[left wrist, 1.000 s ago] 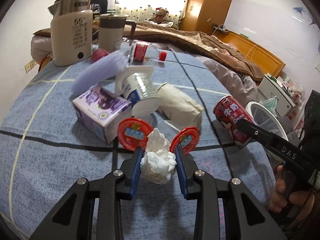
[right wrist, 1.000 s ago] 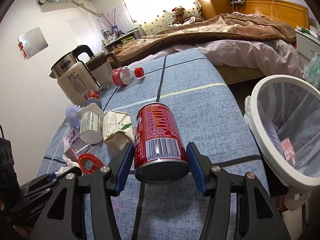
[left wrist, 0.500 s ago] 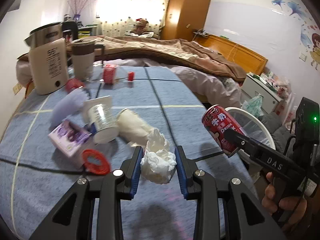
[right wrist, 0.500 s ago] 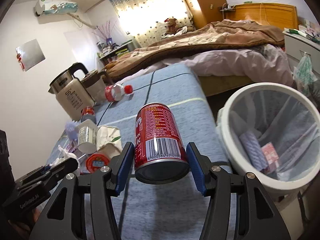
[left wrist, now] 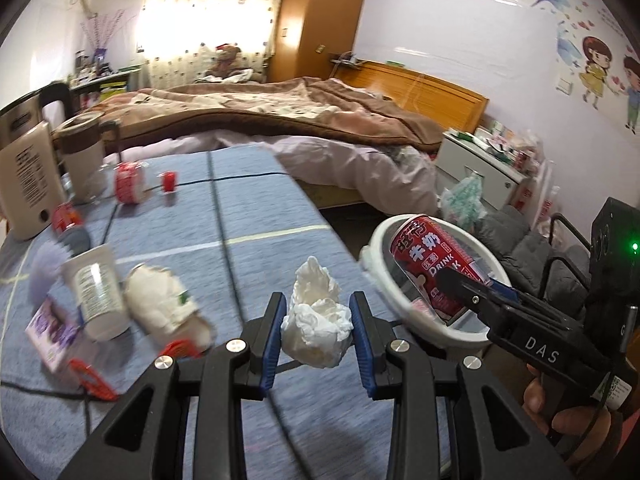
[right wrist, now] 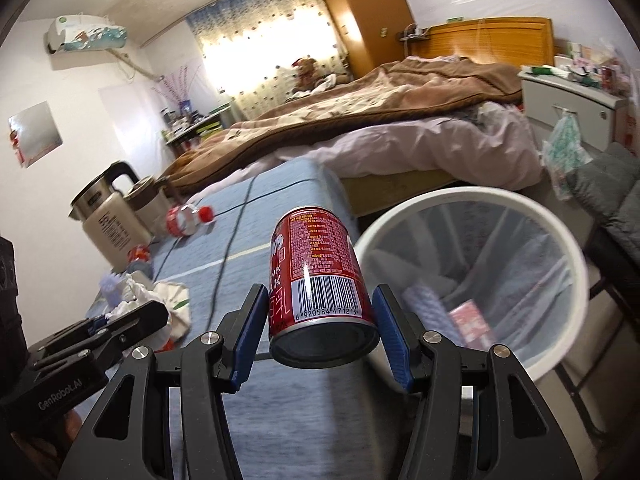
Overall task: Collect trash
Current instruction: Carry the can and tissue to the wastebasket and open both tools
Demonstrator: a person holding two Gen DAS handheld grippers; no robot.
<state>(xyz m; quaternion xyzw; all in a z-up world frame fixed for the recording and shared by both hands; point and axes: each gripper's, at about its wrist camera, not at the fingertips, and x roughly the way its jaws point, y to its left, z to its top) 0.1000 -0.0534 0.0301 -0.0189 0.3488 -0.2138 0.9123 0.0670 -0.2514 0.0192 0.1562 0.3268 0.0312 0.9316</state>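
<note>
My left gripper (left wrist: 318, 316) is shut on a crumpled white tissue (left wrist: 316, 328) and holds it above the blue table cloth (left wrist: 248, 208). My right gripper (right wrist: 320, 316) is shut on a red drink can (right wrist: 318, 276), held near the table's right edge beside the white trash bin (right wrist: 560, 240). In the left wrist view the can (left wrist: 432, 264) sits in front of the bin rim (left wrist: 376, 264). The bin holds some trash. A yogurt cup (left wrist: 96, 288), a crumpled paper cup (left wrist: 160, 300), a purple carton (left wrist: 52, 332) and red lids (left wrist: 92, 376) lie on the table at left.
A kettle (left wrist: 24, 184) and a mug (left wrist: 84, 160) stand at the table's far left, with a plastic bottle (left wrist: 132, 180) lying beside them. A bed with a brown blanket (left wrist: 280, 116) is behind. A nightstand (left wrist: 480, 164) and a grey chair (left wrist: 532, 256) stand right of the bin.
Both grippers have swung right toward the bin with their loads. The can has gone from above the table to beside the bin rim. The table trash has slid left in view.
</note>
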